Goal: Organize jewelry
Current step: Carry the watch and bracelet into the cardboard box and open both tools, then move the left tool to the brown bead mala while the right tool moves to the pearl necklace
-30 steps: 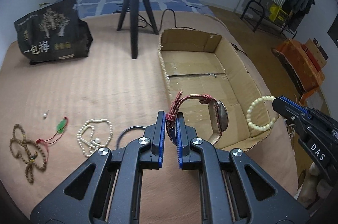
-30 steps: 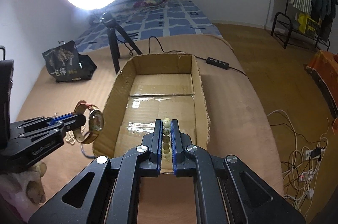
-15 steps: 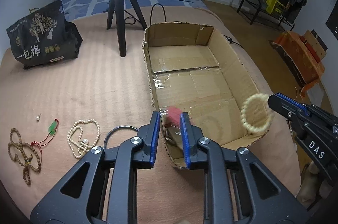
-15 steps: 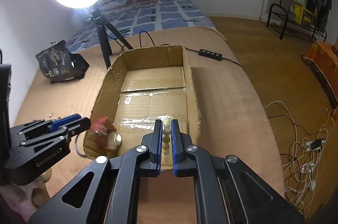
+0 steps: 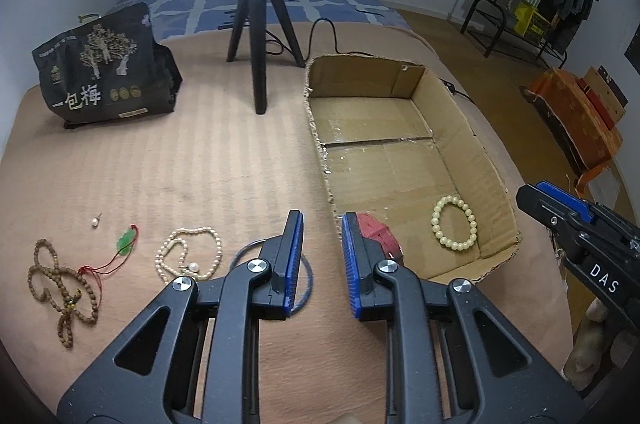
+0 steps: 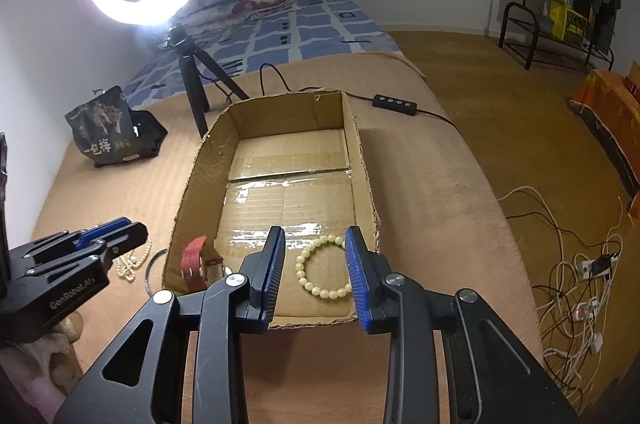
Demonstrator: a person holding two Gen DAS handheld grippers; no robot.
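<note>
Both releases done since the frame a second ago. Left gripper [image 5: 320, 220]: jaws now spread, empty; it had pinched the red-strap watch [image 6: 197, 261], which now lies in the near left corner of the cardboard box [image 5: 476, 140]. Right gripper [image 6: 316, 236]: jaws apart, empty; the pale bead bracelet [image 5: 455, 228] it was clamping half a second ago rests flat on the box floor, near right. On the bed, left of box: pearl necklace [image 5: 188, 256], brown bead strand [image 5: 60, 288], green pendant [image 5: 126, 242], unmoved.
</note>
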